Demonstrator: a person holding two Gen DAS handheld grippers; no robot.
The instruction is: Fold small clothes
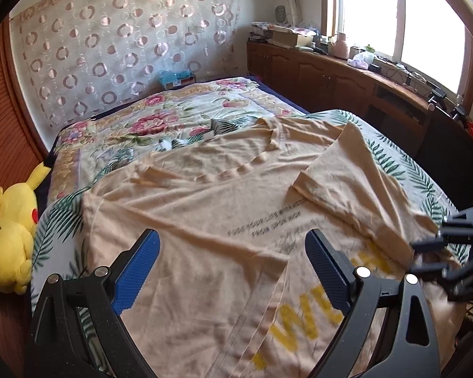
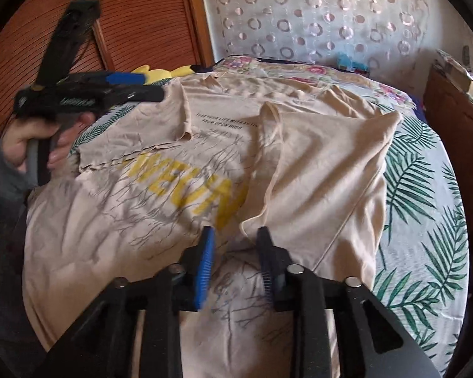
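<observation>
A beige T-shirt [image 1: 205, 208] with yellow letters and grey print lies spread on the bed, both sides folded in over the middle. It also shows in the right wrist view [image 2: 324, 163]. My left gripper [image 1: 231, 242] is open and empty, hovering over the shirt's lower part; it also shows in the right wrist view [image 2: 138, 86] at the shirt's left edge, held by a hand. My right gripper [image 2: 235, 236] is open with a narrow gap, just above the folded flap's lower corner, holding nothing. It appears blurred in the left wrist view [image 1: 425, 252].
The bed has a leaf-print sheet [image 2: 425, 208] and a floral cover [image 1: 160, 119]. A yellow plush toy [image 1: 9, 230] lies at the bed's left edge. A wooden cabinet [image 1: 331, 82] with clutter runs under the window. A wooden slatted door [image 2: 135, 19] stands left.
</observation>
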